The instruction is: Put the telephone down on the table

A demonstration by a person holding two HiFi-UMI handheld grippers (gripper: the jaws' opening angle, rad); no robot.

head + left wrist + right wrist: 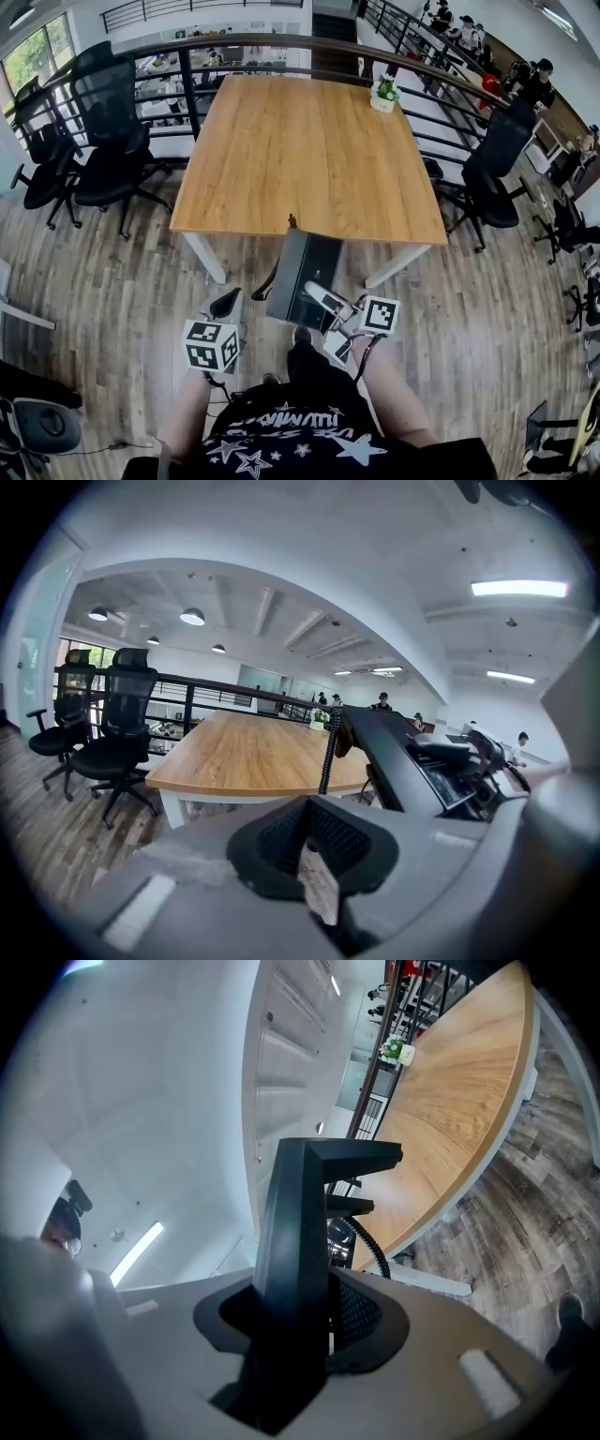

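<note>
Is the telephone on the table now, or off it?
Off it. The telephone hangs over the floor before the near edge of the table, clamped in the right gripper.

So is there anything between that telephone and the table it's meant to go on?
Nothing visible does. The telephone, clamped in the right gripper, is at the near edge of the table, whose wooden top lies bare in front of it. Only a small potted plant stands on it, at the far edge.
</note>
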